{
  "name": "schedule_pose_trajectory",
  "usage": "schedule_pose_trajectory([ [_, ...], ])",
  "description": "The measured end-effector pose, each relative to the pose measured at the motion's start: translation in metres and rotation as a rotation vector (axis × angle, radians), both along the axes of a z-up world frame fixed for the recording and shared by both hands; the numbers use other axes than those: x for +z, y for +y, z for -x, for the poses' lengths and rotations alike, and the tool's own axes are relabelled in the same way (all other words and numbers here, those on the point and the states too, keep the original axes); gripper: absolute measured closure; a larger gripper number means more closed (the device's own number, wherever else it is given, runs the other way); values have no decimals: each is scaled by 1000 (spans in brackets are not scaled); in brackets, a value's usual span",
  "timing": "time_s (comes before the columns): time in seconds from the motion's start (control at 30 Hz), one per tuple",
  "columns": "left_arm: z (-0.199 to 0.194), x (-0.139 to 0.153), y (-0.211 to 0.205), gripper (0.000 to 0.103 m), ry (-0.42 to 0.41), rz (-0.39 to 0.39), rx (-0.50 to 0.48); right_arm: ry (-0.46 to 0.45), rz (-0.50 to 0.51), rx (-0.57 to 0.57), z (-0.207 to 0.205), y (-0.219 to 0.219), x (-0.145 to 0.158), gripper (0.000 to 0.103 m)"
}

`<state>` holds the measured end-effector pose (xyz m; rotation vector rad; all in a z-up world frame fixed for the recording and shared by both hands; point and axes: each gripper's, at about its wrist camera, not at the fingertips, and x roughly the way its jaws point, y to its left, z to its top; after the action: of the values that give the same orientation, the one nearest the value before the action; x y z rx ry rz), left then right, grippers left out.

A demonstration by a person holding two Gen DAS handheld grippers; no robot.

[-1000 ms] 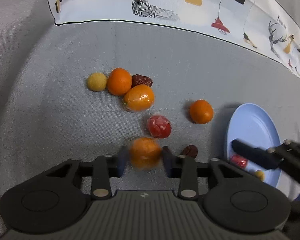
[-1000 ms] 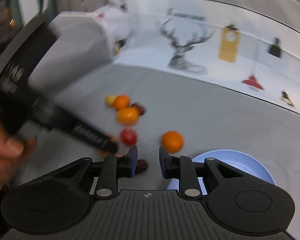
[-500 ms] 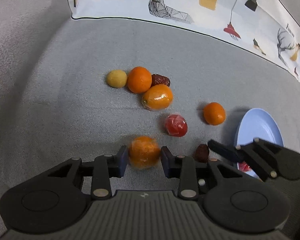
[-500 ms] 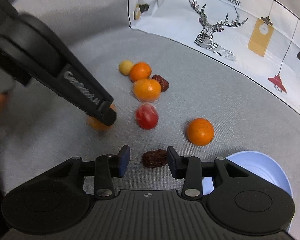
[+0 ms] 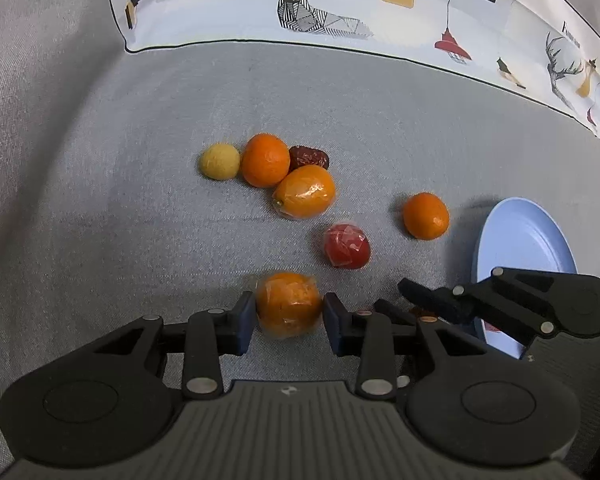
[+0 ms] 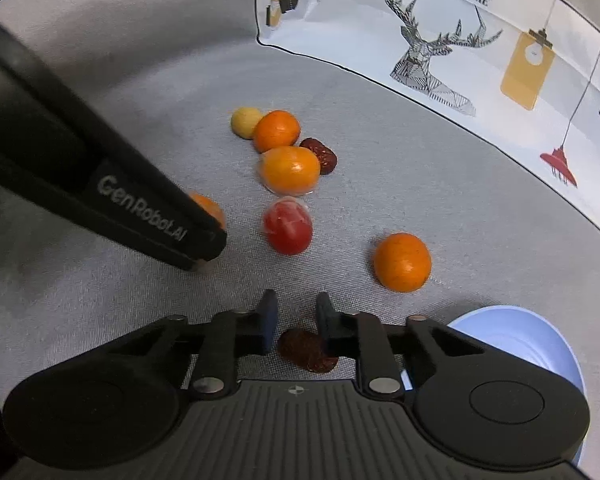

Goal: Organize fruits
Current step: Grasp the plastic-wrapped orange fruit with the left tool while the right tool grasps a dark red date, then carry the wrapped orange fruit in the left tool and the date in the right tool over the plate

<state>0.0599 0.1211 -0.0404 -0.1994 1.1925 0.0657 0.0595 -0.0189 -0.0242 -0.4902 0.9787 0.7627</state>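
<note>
Having descended, right gripper [image 6: 293,330] jaws clamp the date [image 6: 306,350] (left gripper [image 5: 288,316] grips wrapped orange [image 5: 288,304]).

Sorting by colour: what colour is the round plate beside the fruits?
Pale blue round plate, plain, clearest in the left wrist view.

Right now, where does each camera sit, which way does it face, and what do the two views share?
Left wrist: on the left gripper, looking steeply down along its fingers at a wrapped orange between them; the right gripper enters at right.
Right wrist: on the right gripper, looking down at a red date between its fingers; the left gripper's finger crosses at left.
Shared: grey cloth, loose fruit, red wrapped fruit, blue plate.
</note>
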Motion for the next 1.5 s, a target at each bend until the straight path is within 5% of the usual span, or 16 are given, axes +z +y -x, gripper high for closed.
schedule_pose_trajectory([
  [0.23,4,11,0,63,-54,-10,23,-18,-59,-33,-1,-14,15,97],
  [0.67,11,13,11,63,-62,0,67,87,-135,-117,-16,-40,16,91],
  [0.73,10,12,10,63,-57,2,62,93,-123,-98,-14,-37,14,86],
  [0.8,9,11,10,63,-52,5,59,89,-106,-68,-11,-33,12,64],
  [0.87,8,10,11,63,-48,9,59,58,-74,-39,-7,-28,9,52],
  [1.03,7,10,9,63,-44,10,47,33,-5,18,-1,-17,-1,52],
  [1.13,7,10,9,63,-45,9,43,55,-6,46,2,-14,-3,67],
  [1.23,8,11,10,64,-50,10,49,51,-6,71,6,-14,-1,69],
  [1.5,15,27,4,64,-130,-30,49,4,-149,-8,7,-35,45,69],
])
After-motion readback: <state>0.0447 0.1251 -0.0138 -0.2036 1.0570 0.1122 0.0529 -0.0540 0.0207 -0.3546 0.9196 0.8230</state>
